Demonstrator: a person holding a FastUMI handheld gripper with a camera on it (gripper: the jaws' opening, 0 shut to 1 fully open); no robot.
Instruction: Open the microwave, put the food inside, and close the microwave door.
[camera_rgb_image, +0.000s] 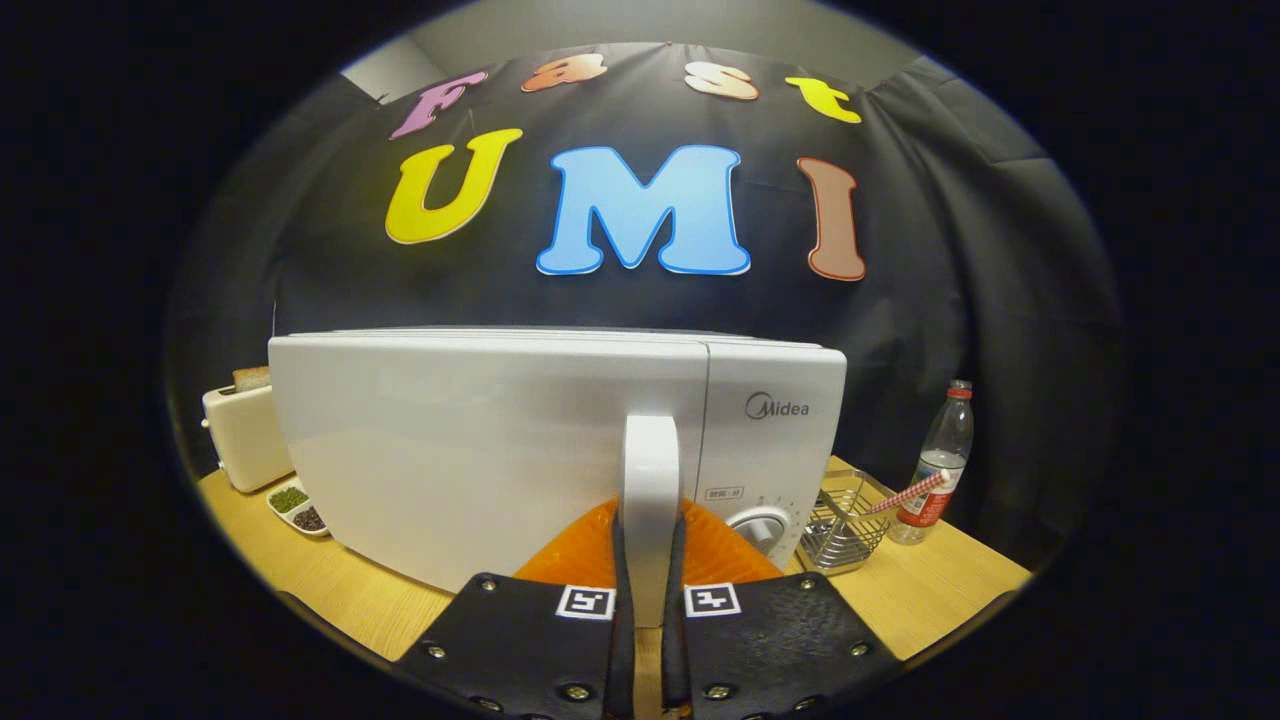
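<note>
The gripper (650, 560) is closed narrowly on the upright white door handle (650, 470) of the microwave (520, 440), one finger on each side of the bar and pressing it. The microwave stands on the wooden counter (940, 590) just ahead of the fingers. Its door looks swung a little away from the control panel, but the fisheye bend makes that hard to judge. So the step in hand is a door step, either drawing it open or pushing it shut, and which one I cannot tell. The next move calls for a steady arc about the hinge on the far side from the handle, keeping the grip square so the bar does not slip.

The oven's inside is hidden behind the door, so whether food is in there is unknown. A toaster (245, 435) with bread, a small dish of beans (298, 508), a wire basket (845, 525) and a bottle (940, 460) stand around it; the counter's near part is cut off by the gripper
</note>
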